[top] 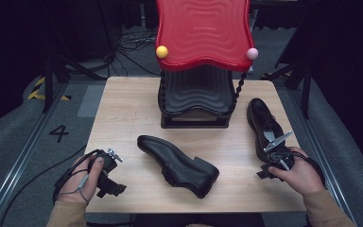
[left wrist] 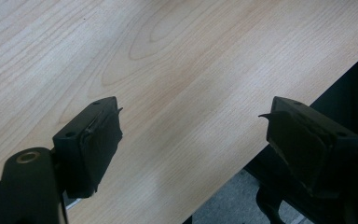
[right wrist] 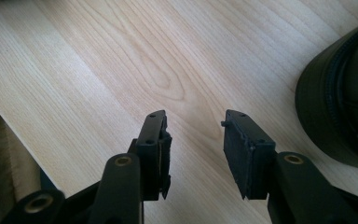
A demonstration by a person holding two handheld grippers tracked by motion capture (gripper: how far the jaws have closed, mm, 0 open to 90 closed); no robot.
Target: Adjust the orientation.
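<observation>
Two black leather shoes are on the wooden table (top: 132, 109). One shoe (top: 177, 165) lies on its side in the middle. The other shoe (top: 262, 118) stands at the right edge. My left gripper (top: 105, 170) is held low at the table's front left corner. In the left gripper view, the left gripper (left wrist: 191, 109) is wide open over bare wood. My right gripper (top: 270, 168) sits just behind the right shoe's heel. Seen in its own view, the right gripper (right wrist: 195, 116) is partly open with nothing between the pads, and a black shoe's rounded end (right wrist: 340, 102) lies to the right.
A shoe rack (top: 196, 101) with black wavy shelves and a red wavy top (top: 203, 28) stands at the table's back centre. Cables trail from both grippers off the front edge. Grey floor and dark stands surround the table.
</observation>
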